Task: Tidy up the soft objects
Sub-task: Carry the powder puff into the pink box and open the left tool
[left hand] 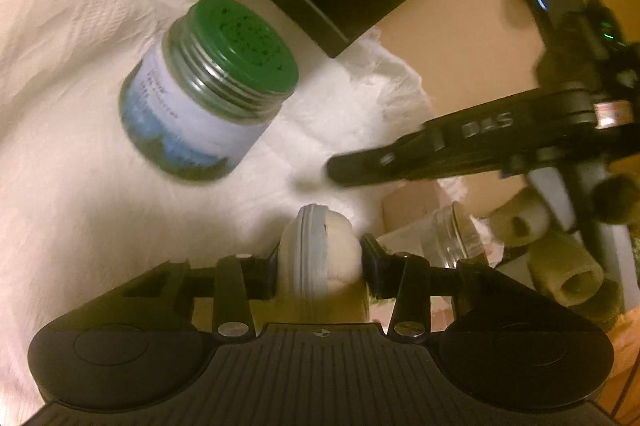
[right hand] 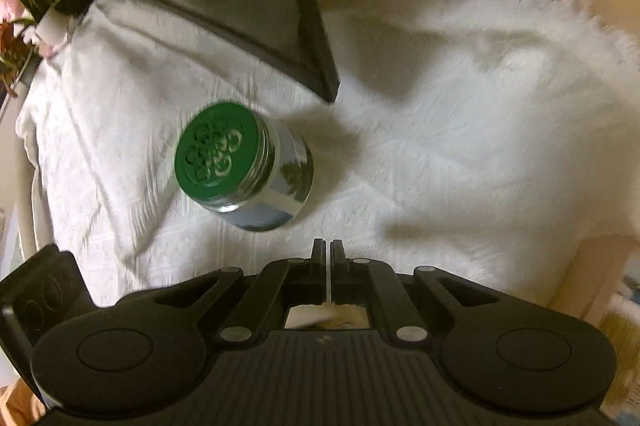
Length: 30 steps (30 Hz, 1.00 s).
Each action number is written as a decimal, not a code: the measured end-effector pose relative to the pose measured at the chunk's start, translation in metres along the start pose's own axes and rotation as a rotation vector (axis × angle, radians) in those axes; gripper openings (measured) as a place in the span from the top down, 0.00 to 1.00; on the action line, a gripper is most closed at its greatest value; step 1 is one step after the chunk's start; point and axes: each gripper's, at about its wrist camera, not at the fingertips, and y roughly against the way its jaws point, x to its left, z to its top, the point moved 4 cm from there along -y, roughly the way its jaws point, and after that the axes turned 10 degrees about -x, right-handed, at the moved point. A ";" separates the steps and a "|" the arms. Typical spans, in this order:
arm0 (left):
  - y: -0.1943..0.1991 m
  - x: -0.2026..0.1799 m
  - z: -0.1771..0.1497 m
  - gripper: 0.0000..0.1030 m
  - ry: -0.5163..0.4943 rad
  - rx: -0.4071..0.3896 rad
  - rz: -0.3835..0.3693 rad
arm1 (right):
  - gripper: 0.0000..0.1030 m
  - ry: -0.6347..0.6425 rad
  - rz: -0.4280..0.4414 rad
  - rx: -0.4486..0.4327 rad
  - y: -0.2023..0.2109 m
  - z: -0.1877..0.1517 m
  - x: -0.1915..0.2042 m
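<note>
Left wrist view: left gripper (left hand: 320, 258) clamps a cream soft roll (left hand: 320, 258) banded in grey, near the green-lidded jar (left hand: 204, 93) – the squashy roll could squirt free. Far right gripper (left hand: 340, 171) reads "DAS". Right wrist view: right gripper (right hand: 329, 250) closed, apparently empty; jar label unreadable.

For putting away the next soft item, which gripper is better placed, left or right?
Left, probably. The left gripper already clamps a cream soft roll. The right gripper is shut with only a thin white sliver between its fingers.
</note>
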 end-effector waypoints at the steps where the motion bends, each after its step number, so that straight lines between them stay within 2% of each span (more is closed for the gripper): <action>1: 0.003 -0.004 0.000 0.56 -0.024 0.001 0.017 | 0.95 -0.002 -0.007 -0.028 0.010 0.000 -0.003; 4: 0.015 -0.017 0.008 0.58 -0.102 -0.018 0.067 | 0.94 -0.024 -0.031 -0.128 0.041 0.002 -0.014; 5: 0.019 -0.024 0.015 0.58 -0.127 -0.034 0.071 | 0.92 -0.026 -0.047 -0.163 0.050 0.001 -0.017; 7: 0.027 -0.037 0.034 0.58 -0.160 -0.072 0.066 | 0.83 -0.035 -0.083 -0.238 0.077 -0.001 -0.027; 10: 0.032 -0.068 0.065 0.58 -0.215 -0.129 0.061 | 0.79 -0.061 -0.129 -0.336 0.123 -0.010 -0.041; 12: 0.034 -0.097 0.083 0.58 -0.260 -0.160 0.036 | 0.75 -0.064 -0.175 -0.397 0.155 -0.020 -0.050; 14: 0.032 -0.125 0.094 0.58 -0.273 -0.170 -0.020 | 0.65 -0.051 -0.257 -0.469 0.189 -0.031 -0.058; 15: 0.029 -0.138 0.097 0.58 -0.265 -0.167 -0.055 | 0.56 -0.043 -0.309 -0.510 0.206 -0.039 -0.064; 16: 0.024 -0.152 0.099 0.58 -0.246 -0.157 -0.099 | 0.49 -0.039 -0.349 -0.539 0.220 -0.045 -0.069; 17: 0.020 -0.163 0.098 0.58 -0.230 -0.145 -0.137 | 0.47 -0.038 -0.385 -0.564 0.233 -0.051 -0.074; 20: -0.002 -0.196 0.084 0.58 -0.198 -0.080 -0.234 | 0.46 -0.077 -0.471 -0.613 0.266 -0.070 -0.095; 25: -0.047 -0.226 0.041 0.57 -0.207 0.048 -0.274 | 0.45 -0.193 -0.524 -0.621 0.292 -0.099 -0.133; 30: -0.083 -0.233 -0.002 0.57 -0.164 0.186 -0.310 | 0.46 -0.259 -0.554 -0.602 0.293 -0.125 -0.151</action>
